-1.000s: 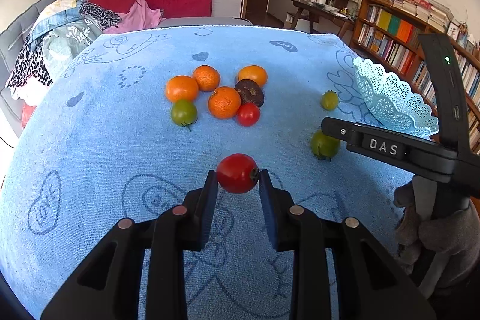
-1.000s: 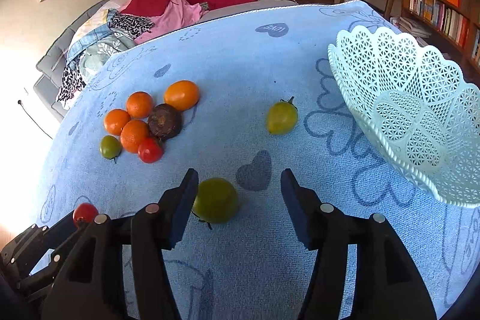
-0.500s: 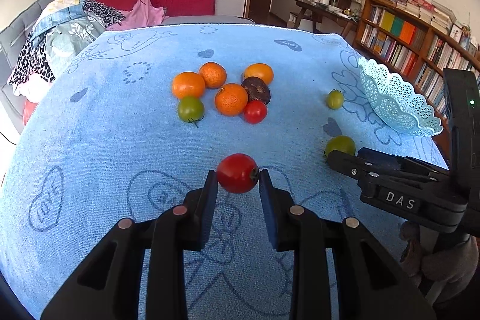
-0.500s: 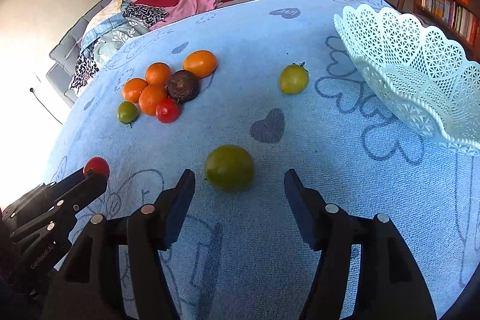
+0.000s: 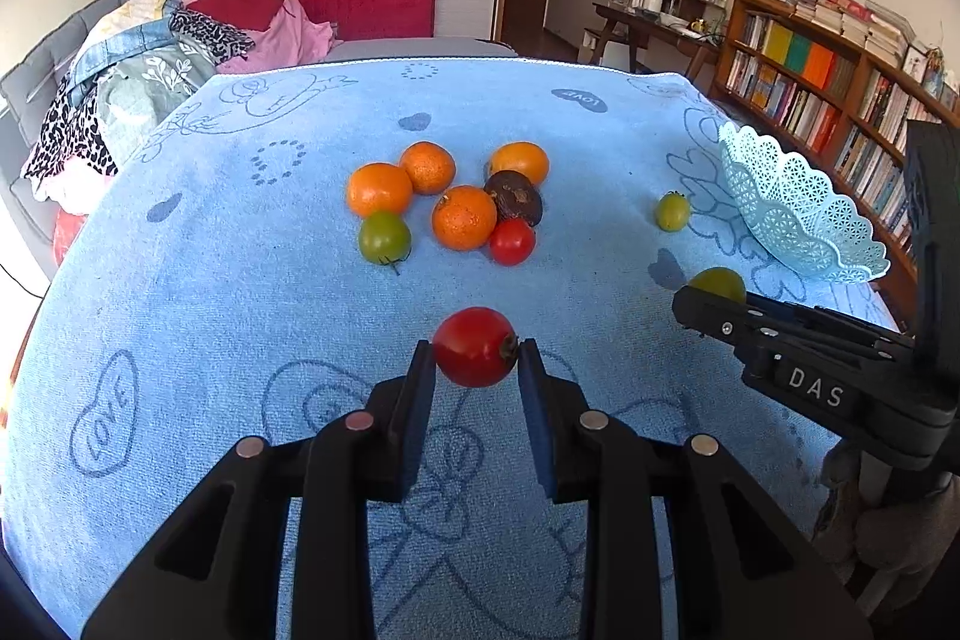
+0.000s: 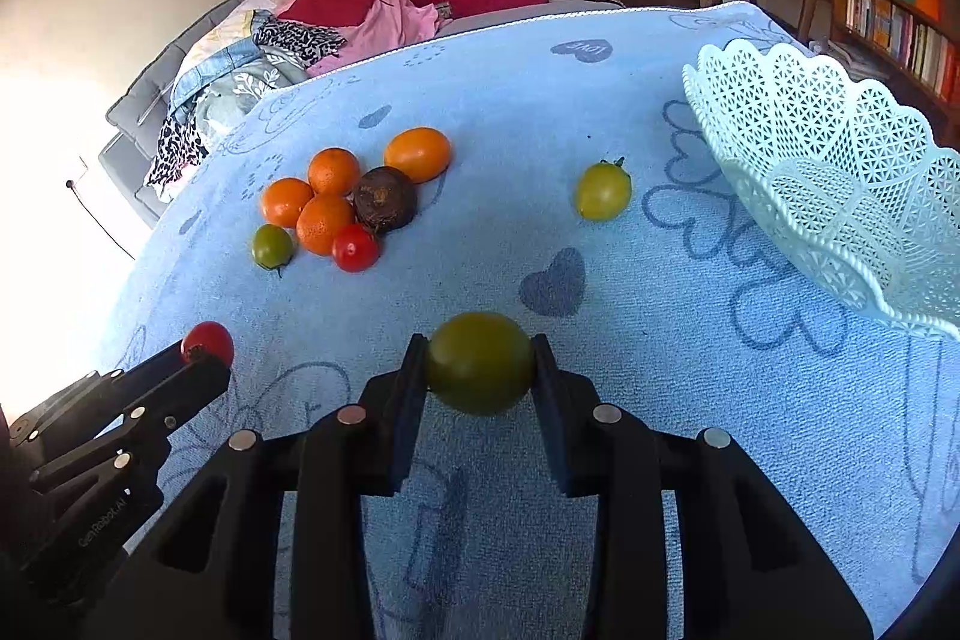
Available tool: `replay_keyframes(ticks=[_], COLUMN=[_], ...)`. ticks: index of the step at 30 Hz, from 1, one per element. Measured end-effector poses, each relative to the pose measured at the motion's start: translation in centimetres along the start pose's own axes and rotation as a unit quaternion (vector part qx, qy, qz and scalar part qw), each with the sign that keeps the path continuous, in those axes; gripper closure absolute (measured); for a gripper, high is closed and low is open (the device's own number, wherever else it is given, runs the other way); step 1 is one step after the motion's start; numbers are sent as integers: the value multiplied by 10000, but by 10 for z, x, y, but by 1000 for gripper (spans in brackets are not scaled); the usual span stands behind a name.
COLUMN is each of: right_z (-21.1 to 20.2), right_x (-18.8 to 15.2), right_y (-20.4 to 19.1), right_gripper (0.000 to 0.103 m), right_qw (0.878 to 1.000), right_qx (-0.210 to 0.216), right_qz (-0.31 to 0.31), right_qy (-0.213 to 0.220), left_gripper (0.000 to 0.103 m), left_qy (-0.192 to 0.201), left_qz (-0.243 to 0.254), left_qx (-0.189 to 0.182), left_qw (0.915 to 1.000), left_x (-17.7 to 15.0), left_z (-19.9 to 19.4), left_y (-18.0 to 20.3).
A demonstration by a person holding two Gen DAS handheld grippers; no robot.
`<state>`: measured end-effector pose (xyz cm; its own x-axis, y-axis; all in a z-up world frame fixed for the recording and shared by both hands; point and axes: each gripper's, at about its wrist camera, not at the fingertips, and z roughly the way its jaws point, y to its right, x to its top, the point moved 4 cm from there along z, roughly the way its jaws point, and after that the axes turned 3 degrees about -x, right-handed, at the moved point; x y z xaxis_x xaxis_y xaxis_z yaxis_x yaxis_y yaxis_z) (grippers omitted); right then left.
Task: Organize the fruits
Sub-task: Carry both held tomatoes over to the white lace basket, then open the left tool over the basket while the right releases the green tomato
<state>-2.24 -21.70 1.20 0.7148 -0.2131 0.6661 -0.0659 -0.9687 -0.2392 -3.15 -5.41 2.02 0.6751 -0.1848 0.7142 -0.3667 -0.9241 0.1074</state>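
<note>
Blue towelling printed with hearts and the word LOVE covers the desk (image 5: 198,316), and the fruit lies spread across it.

Nearest the left camera, the left hand-held gripper (image 5: 476,358) pinches a red tomato (image 5: 474,346) between its two black fingers, held above the cloth. To the right of that tomato, the right hand-held gripper (image 6: 480,370) has just been closing, and its fingers now press on both sides of a big green tomato (image 6: 480,363); in the left view only the top of that fruit shows above the gripper's black body.

Beyond the red tomato lies the main cluster. Its near edge is a small green tomato (image 5: 384,238) on the left and a small red tomato (image 5: 512,241) on the right, with an orange (image 5: 464,217) between them. Behind these sit two more oranges (image 5: 379,189) (image 5: 427,167), a dark brown fruit (image 5: 513,197), and a fourth orange (image 5: 519,162) at the far right of the cluster; the fruits in the cluster touch or nearly touch.

Well to the right of the cluster, a yellow-green tomato (image 6: 603,191) lies alone on the cloth. Just beyond it to the right stands a pale lattice basket (image 6: 840,172) with a scalloped rim, at the desk's right edge.

Past the desk, left of the cluster, clothes are piled on a grey sofa (image 5: 36,76); to the right are bookshelves (image 5: 810,88).
</note>
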Motion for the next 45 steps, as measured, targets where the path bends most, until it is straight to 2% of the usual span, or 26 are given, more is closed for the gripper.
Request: replay_keyframes(ticks=[7,14,27,40,41,42,44,45], right_z=[-50,-81,-72,-74,-74,-76,-80,-82], right_x=[25,39,37,39,39,40,40,41], right_y=[22,70,155,186,188,188,188,187], right_gripper=[68,68,68,67,65,58,51,51], right_qw=[9979,9925,9853,9797,9789,9782,9766,9761], right_qx=[-64,-465,-1149,-1336,-1365,-1390,-1435,-1459], right_qz=[218,536,979,1231,1245,1255,1264,1245], right_qy=[614,991,801,846,869,899,984,1021], left_gripper=[74,74,74,73,73,73,60,47], left_qy=[159,310,193,80,62,41,1,18], left_qz=[231,548,944,1274,1294,1306,1296,1264], left_qx=[-107,-305,-861,-1261,-1294,-1320,-1346,-1342], left_qw=[9995,9976,9916,9838,9831,9826,9824,9829], left_x=[19,43,79,100,101,102,103,103], left_z=[-6,-7,28,59,61,62,64,64], left_y=[22,58,138,197,200,202,202,201])
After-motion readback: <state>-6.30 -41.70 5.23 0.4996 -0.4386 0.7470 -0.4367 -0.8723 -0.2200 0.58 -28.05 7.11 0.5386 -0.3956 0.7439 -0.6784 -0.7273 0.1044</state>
